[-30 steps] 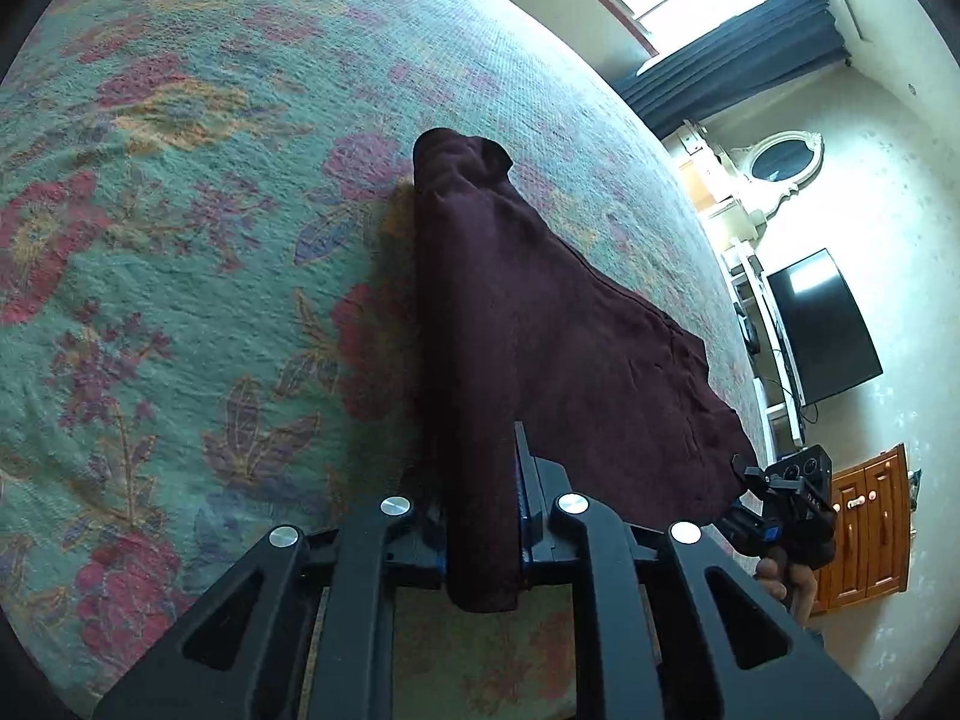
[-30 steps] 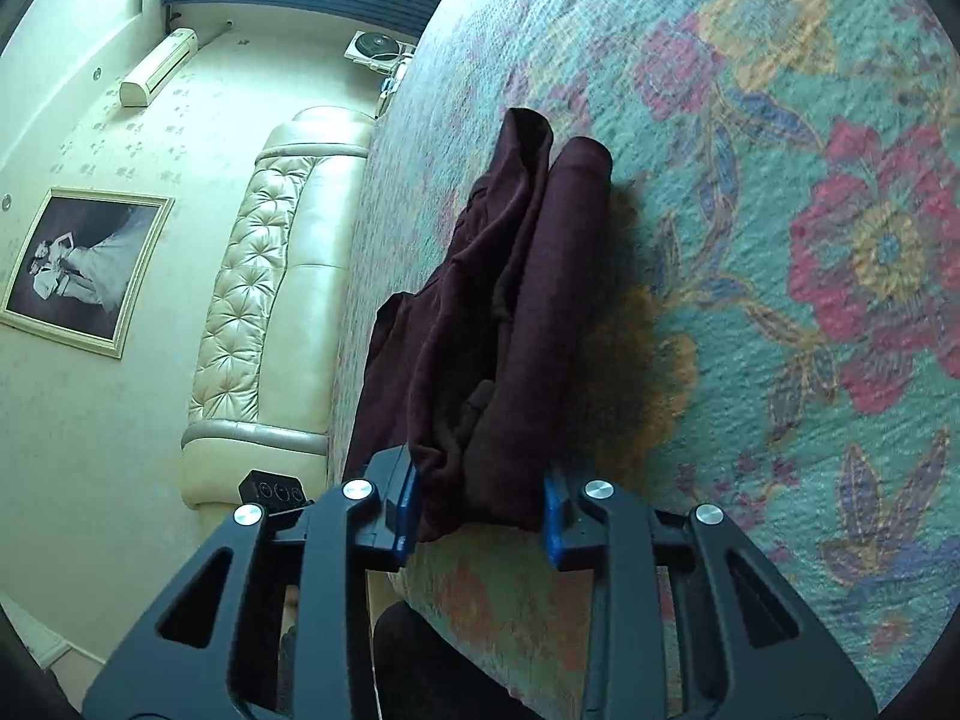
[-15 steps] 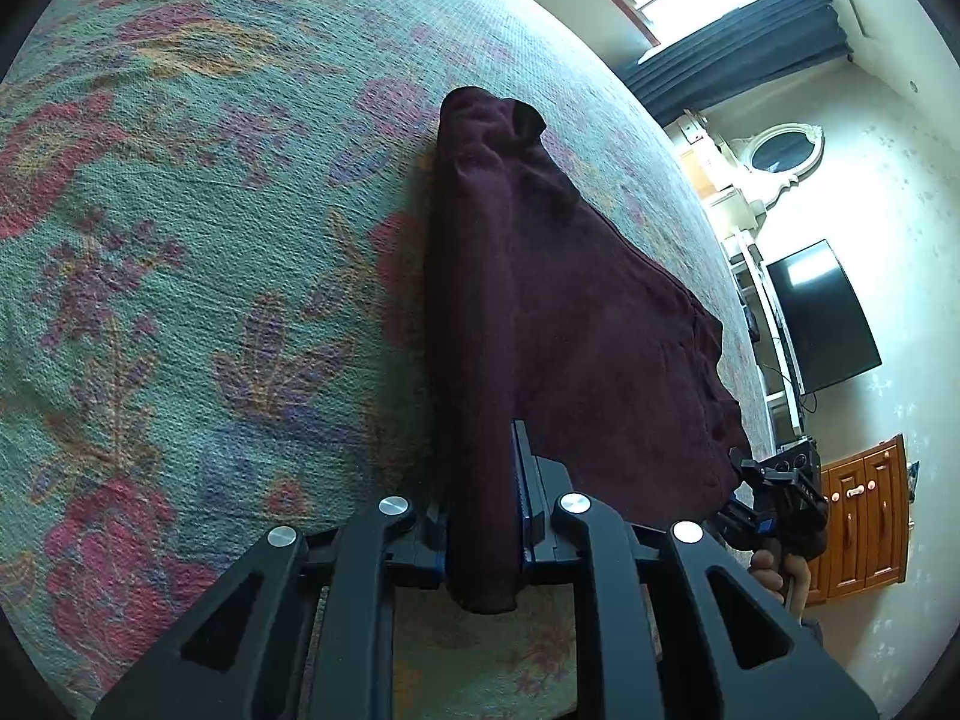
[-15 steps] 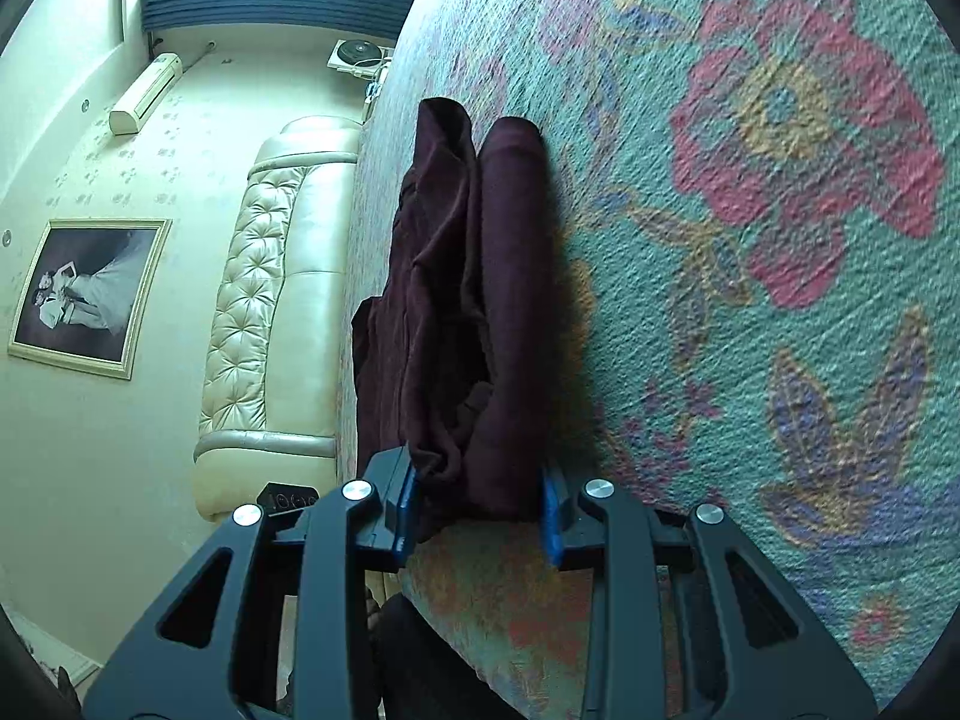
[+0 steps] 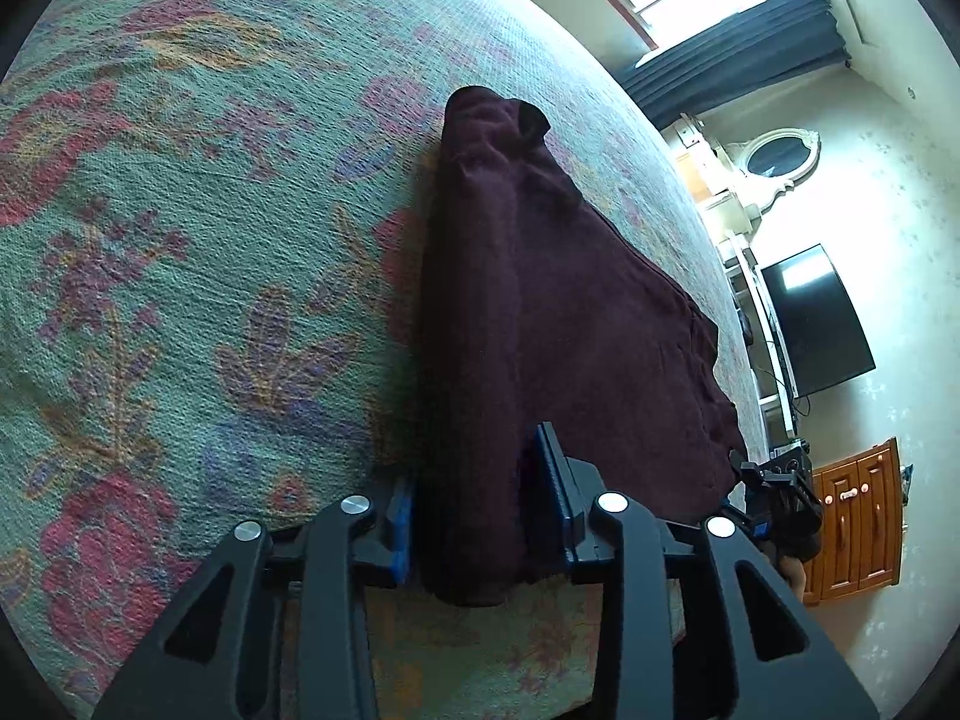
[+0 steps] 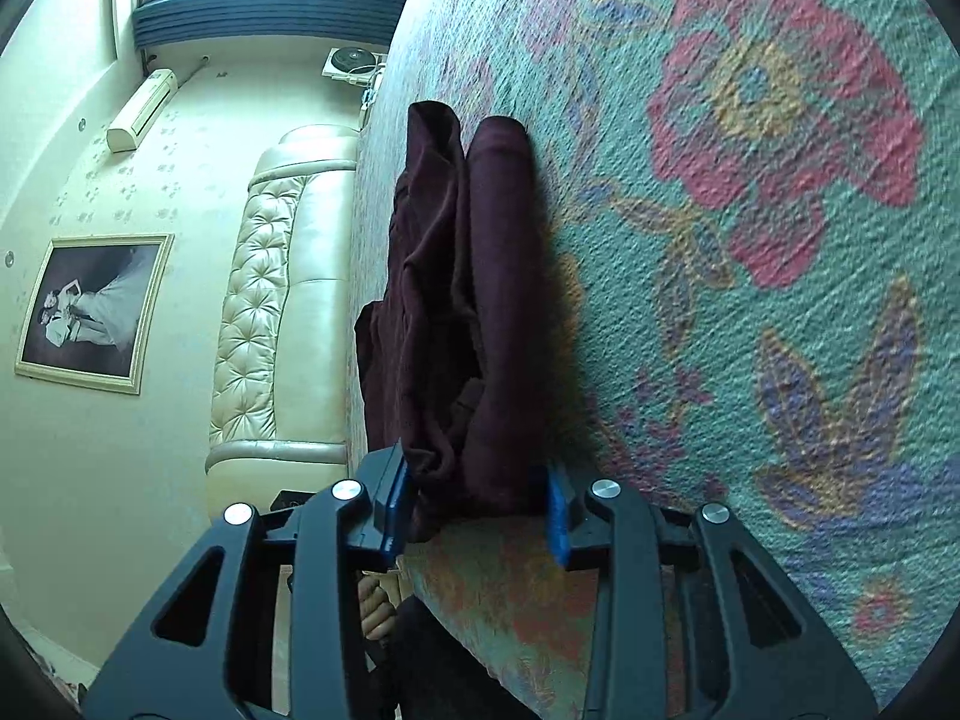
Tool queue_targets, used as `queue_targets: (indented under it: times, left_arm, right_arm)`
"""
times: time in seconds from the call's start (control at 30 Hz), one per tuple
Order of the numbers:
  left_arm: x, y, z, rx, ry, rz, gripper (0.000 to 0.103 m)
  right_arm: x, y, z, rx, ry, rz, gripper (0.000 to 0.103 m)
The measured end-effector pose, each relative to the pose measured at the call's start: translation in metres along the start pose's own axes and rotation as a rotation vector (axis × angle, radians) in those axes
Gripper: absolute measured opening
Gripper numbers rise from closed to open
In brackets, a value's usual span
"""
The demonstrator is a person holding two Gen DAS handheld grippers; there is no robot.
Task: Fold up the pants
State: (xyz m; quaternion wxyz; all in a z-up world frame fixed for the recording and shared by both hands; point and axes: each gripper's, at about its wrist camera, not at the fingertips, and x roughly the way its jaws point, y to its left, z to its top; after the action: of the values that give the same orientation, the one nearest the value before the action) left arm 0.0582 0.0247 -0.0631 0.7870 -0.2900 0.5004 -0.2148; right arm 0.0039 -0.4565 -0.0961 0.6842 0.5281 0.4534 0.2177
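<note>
Left wrist view: maroon pants (image 5: 540, 312) laid folded on floral bedspread (image 5: 180, 240), 12 o'clock; left gripper (image 5: 477, 516) and right gripper (image 6: 474, 495) jaws opening around the fold edge, releasing it

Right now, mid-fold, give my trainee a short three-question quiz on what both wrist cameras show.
1. True or false: the dark maroon fabric pants lie on a floral green woven bedspread.
2. Multiple choice: what sits between the blue pads of the left gripper, whose jaws are opening? A) a folded edge of the pants B) a pillow C) nothing.
3. In the right wrist view, what stands between the pads of the right gripper, whose jaws are also opening?

Key: 1 true. 2 A. 3 a bunched end of the pants.
</note>
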Motion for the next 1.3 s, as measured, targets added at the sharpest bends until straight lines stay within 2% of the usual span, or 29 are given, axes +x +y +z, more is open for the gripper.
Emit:
queue_targets:
  times: [0.1, 0.17, 0.37, 0.63, 0.77, 0.87, 1.13, 1.3]
  left_arm:
    - [-0.002, -0.007, -0.004, 0.024, -0.005, 0.004, 0.054]
    - [-0.004, -0.016, -0.008, 0.055, -0.013, 0.033, 0.068]
    - [-0.008, -0.037, -0.031, 0.13, -0.035, 0.168, 0.079]
    - [-0.009, -0.06, -0.057, 0.178, -0.04, 0.299, 0.081]
    - [-0.012, -0.07, -0.069, 0.209, -0.058, 0.35, 0.081]
    - [-0.013, -0.078, -0.075, 0.248, -0.075, 0.39, 0.081]
    - [-0.018, -0.084, -0.086, 0.282, -0.129, 0.442, 0.081]
    - [-0.017, -0.085, -0.087, 0.298, -0.161, 0.471, 0.081]
  right_arm:
    - [-0.008, -0.004, -0.004, 0.017, -0.002, 0.005, 0.037]
    - [-0.014, -0.007, -0.007, 0.027, -0.004, 0.005, 0.039]
    - [-0.034, -0.01, -0.024, 0.033, -0.011, -0.051, 0.043]
    - [-0.054, -0.003, -0.051, 0.018, -0.02, -0.138, 0.045]
    - [-0.053, 0.015, -0.068, -0.084, -0.013, -0.254, 0.059]
    - [-0.05, 0.026, -0.081, -0.166, -0.011, -0.342, 0.064]
    - [-0.053, 0.029, -0.095, -0.164, -0.055, -0.39, 0.07]
    - [-0.044, 0.041, -0.104, -0.223, -0.087, -0.473, 0.07]
